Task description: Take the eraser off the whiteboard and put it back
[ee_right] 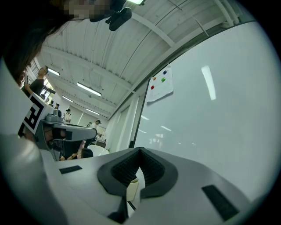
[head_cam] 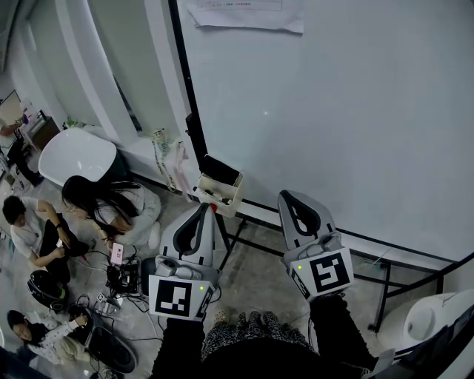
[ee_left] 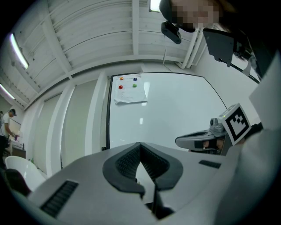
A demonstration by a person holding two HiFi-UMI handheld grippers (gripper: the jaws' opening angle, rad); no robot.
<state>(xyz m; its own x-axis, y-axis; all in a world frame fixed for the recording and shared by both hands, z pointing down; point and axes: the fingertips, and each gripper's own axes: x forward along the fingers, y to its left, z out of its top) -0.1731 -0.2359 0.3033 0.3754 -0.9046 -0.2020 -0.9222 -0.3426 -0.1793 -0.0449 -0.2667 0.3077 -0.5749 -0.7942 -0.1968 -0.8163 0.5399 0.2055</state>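
Observation:
The whiteboard [head_cam: 333, 111] fills the upper right of the head view, with a paper sheet [head_cam: 244, 15] pinned at its top. At its lower left corner hangs a small beige box [head_cam: 222, 194] with a dark flat block [head_cam: 221, 169] standing in it, which may be the eraser. My left gripper [head_cam: 206, 209] is shut and empty just below that box. My right gripper [head_cam: 287, 195] is shut and empty, its tips close to the board's bottom edge. In the left gripper view the jaws [ee_left: 140, 145] meet at the tip; the right gripper's jaws [ee_right: 140, 150] do too.
Several people [head_cam: 111, 207] sit on the floor at the left beside a white chair [head_cam: 78, 155]. Cables and gear [head_cam: 122, 277] lie below them. The board's black stand frame [head_cam: 385, 274] runs along the floor at the right. A white rounded object [head_cam: 429, 314] sits at the bottom right.

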